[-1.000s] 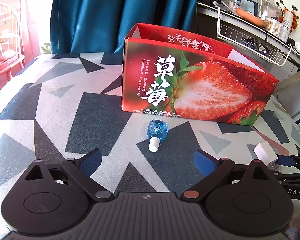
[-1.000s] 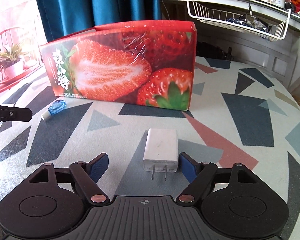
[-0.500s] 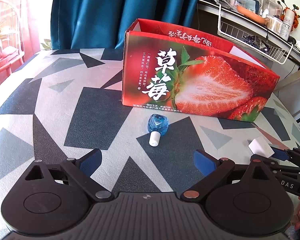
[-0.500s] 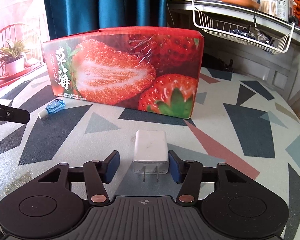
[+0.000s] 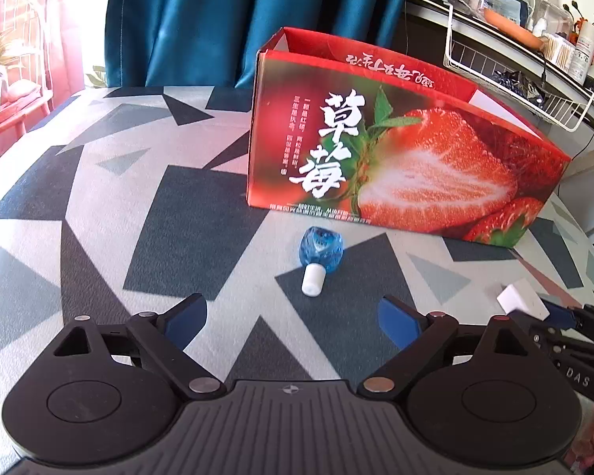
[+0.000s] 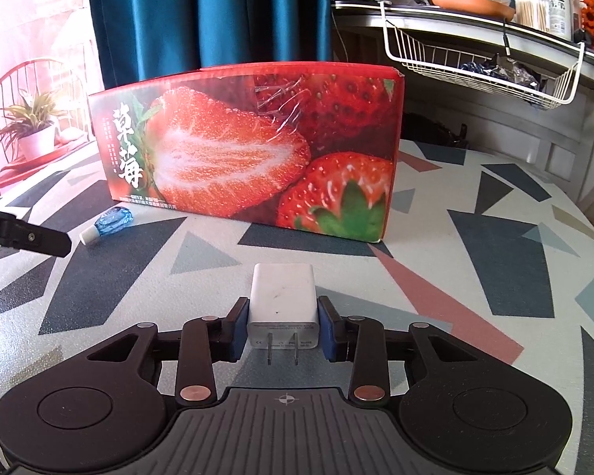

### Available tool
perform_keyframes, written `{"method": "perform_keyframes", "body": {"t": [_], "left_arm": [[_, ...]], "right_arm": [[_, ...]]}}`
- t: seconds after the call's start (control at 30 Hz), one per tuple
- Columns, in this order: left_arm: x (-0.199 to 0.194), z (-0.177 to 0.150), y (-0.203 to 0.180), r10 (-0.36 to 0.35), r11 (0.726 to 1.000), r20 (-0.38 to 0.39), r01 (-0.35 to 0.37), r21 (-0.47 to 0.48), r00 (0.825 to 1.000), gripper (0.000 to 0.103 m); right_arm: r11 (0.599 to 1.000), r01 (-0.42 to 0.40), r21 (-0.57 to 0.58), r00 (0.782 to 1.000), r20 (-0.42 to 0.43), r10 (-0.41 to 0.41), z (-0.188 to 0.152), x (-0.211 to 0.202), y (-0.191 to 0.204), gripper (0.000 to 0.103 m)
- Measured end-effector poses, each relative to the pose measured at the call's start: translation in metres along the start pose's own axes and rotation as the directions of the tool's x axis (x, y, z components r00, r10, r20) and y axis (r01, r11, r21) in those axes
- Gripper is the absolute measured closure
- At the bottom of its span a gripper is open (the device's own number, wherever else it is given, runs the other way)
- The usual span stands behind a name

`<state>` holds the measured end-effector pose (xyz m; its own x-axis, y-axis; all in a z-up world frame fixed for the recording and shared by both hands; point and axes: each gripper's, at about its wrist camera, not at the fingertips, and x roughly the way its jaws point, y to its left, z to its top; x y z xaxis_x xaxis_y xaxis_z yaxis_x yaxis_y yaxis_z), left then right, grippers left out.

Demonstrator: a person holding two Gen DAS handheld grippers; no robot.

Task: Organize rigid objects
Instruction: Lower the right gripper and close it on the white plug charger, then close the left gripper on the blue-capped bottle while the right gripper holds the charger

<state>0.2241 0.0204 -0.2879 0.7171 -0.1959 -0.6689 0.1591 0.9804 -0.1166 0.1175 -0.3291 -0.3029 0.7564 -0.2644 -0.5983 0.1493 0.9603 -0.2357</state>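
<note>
A white plug charger (image 6: 283,293) lies on the patterned table, prongs pointing toward the camera. My right gripper (image 6: 283,328) is closing, and its blue pads (image 6: 238,328) press both sides of the charger. From the left wrist view the same charger (image 5: 520,299) shows at the right, in the right gripper (image 5: 566,318). My left gripper (image 5: 293,312) is open wide with its jaws closing slightly and nothing between them. A small blue bottle with a white cap (image 5: 320,255) lies just ahead of it. Behind stands the red strawberry box (image 5: 396,166), open at the top.
A white wire basket (image 6: 483,63) hangs under a cluttered shelf at the back right. A blue curtain (image 5: 237,19) hangs behind the box. A potted plant (image 6: 35,134) sits on a red stand beyond the table's left edge. The left gripper's finger (image 6: 23,233) pokes in from the left.
The right jaws have closed from wide apart onto the sides of the white charger. The left jaws have narrowed a little. The blue bottle and the box have not moved.
</note>
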Motion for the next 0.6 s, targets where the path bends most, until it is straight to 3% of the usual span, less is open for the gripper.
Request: {"method": "perform_keyframes", "body": {"t": [0.6], "left_arm": [[0.051,0.033,-0.023,-0.018,0.999,-0.042,0.021,0.049,0.999,0.044]], "right_arm": [[1.000,-0.006,-0.010,1.000,0.004,0.006,-0.001,0.001,0.001,0.070]]}}
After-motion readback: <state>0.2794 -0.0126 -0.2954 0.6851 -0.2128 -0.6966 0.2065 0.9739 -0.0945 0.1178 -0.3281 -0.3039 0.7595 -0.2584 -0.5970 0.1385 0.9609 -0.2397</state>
